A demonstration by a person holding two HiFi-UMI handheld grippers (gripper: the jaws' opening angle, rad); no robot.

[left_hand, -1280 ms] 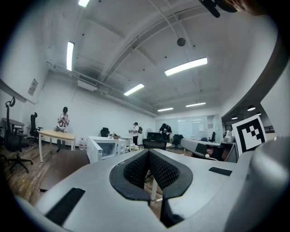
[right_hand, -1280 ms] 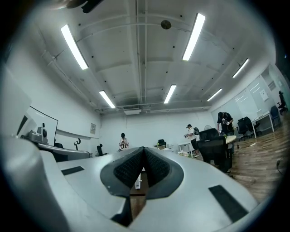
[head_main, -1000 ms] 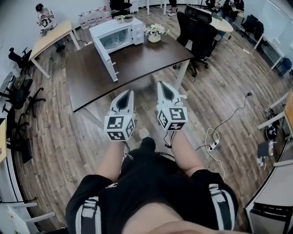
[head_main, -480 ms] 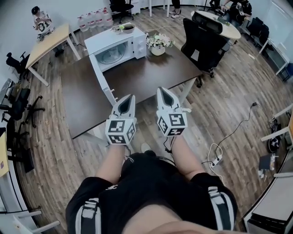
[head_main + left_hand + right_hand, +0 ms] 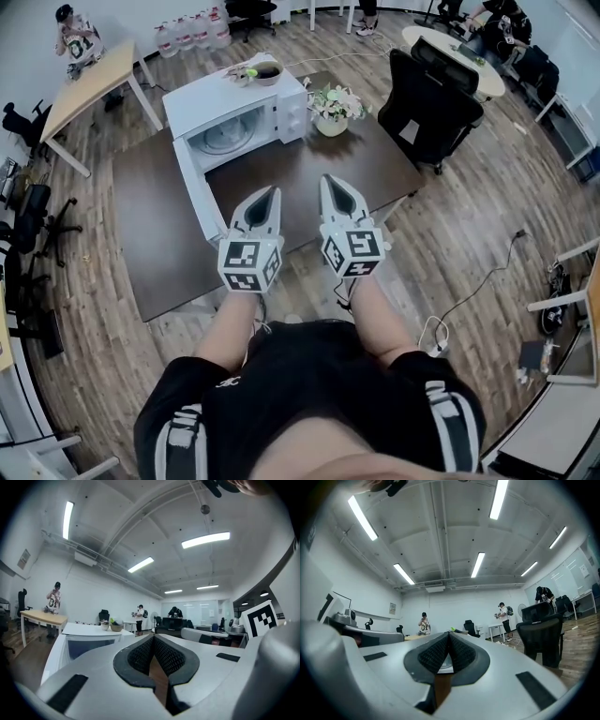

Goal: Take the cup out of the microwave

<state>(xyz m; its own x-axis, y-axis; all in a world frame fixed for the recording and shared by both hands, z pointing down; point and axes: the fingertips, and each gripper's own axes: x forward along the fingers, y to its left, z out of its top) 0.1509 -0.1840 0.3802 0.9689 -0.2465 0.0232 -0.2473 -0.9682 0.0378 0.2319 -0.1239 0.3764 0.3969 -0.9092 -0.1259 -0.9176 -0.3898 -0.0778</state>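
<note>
Head view: you are at the approach step. Your left gripper [image 5: 271,193] and right gripper [image 5: 329,182] are both closed and empty, over the table [image 5: 150,234], short of the microwave [image 5: 234,94]. Its door [image 5: 199,192] stands open, and no cup can be made out inside. Next, spread one gripper's jaws and reach in.

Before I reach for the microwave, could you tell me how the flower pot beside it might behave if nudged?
The flower pot would probably tip rather than slide: its blooms spread wider than its small base. It looks light, so a brush might shift it on the smooth table.
</note>
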